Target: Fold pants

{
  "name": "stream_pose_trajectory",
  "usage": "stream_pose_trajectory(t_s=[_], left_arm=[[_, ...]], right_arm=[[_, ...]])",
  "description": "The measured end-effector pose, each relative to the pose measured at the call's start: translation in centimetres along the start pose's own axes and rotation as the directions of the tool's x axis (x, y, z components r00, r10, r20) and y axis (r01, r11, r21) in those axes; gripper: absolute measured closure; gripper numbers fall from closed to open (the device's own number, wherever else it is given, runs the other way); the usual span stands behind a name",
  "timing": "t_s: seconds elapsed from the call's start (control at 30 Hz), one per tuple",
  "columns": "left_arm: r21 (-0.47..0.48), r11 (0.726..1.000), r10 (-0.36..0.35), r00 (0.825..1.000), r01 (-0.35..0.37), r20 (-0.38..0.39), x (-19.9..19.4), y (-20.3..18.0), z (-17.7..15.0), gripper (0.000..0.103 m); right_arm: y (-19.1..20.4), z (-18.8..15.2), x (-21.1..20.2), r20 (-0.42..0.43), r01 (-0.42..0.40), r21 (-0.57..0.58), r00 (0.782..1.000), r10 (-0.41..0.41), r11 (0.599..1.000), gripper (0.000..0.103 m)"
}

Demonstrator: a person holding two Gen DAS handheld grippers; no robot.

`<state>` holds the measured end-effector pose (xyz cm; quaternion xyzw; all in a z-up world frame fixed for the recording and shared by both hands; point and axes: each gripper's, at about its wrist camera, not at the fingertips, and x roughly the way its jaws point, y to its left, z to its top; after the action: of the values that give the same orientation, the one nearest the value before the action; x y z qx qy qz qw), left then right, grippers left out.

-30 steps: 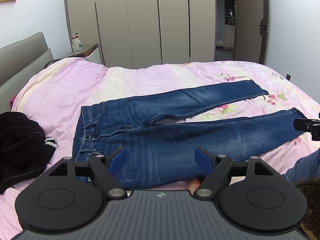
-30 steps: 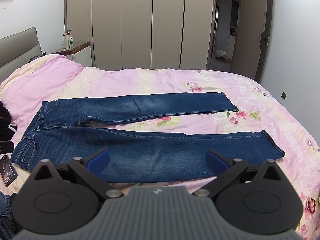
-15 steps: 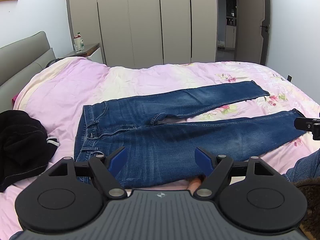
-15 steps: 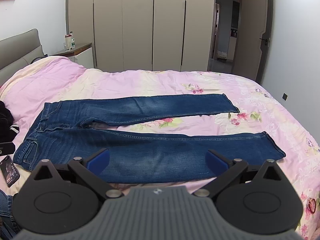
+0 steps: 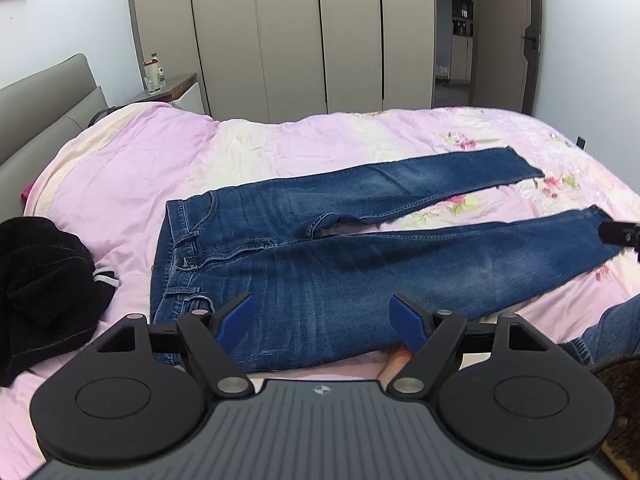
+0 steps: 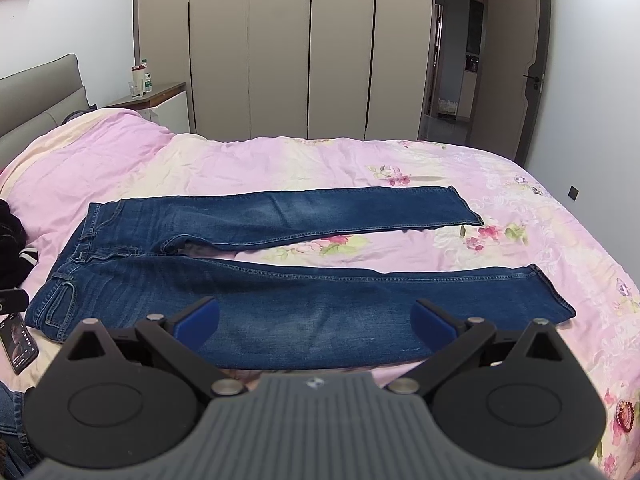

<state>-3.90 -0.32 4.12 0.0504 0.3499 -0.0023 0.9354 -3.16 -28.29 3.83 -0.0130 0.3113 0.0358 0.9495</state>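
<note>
Blue jeans [image 5: 340, 264] lie flat on the pink bed, waistband to the left, both legs spread apart and running right; they also show in the right wrist view [image 6: 280, 292]. My left gripper [image 5: 320, 320] is open and empty, held above the near edge of the jeans by the hip and thigh. My right gripper [image 6: 316, 318] is open and empty, above the near leg around the knee. Its tip shows at the right edge of the left wrist view [image 5: 620, 234], by the near hem.
A black garment [image 5: 40, 280] lies on the bed left of the waistband. A phone [image 6: 18, 342] lies near the bed's front left edge. A grey headboard [image 5: 36, 112] and a nightstand with bottles [image 5: 160, 84] stand at the left; wardrobes [image 6: 280, 48] behind.
Both grippers have drifted slightly back and up; the jeans sit a little lower and farther in both views. The jeans have not moved and both grippers stay open.
</note>
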Motion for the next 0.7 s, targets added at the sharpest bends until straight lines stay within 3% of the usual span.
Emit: stream_pose_trajectory(t_s=[0.17, 0.37, 0.47, 0.57, 0.7], left_arm=[[0.100, 0.995, 0.004, 1.000, -0.001, -0.030, 0.9, 0.4, 0.8, 0.013], [0.241, 0.969, -0.051, 0.997, 0.062, -0.049, 2.6, 2.1, 1.4, 0.017], [0.353, 0.931, -0.056, 0.993, 0.089, -0.103, 4.5, 2.5, 1.0, 0.018], [0.440, 0.883, -0.082, 0.977, 0.164, -0.198, 6.8, 2.9, -0.4, 0.021], [0.545, 0.807, -0.051, 0.946, 0.227, -0.319, 10.8, 3.6, -3.2, 0.022]], right_arm=[[-1.3, 0.6, 0.8, 0.004, -0.022, -0.011, 1.000, 0.022, 1.000, 0.005], [-3.6, 1.3, 3.0, 0.028, -0.090, -0.129, 0.995, 0.094, 0.988, 0.005], [-4.8, 1.5, 5.2, -0.021, -0.113, -0.199, 0.994, 0.111, 0.973, 0.005], [-6.4, 1.5, 7.8, -0.080, -0.124, -0.226, 0.991, 0.108, 0.966, 0.006], [-8.4, 1.0, 11.6, -0.156, -0.115, -0.259, 0.985, 0.076, 0.959, 0.026]])
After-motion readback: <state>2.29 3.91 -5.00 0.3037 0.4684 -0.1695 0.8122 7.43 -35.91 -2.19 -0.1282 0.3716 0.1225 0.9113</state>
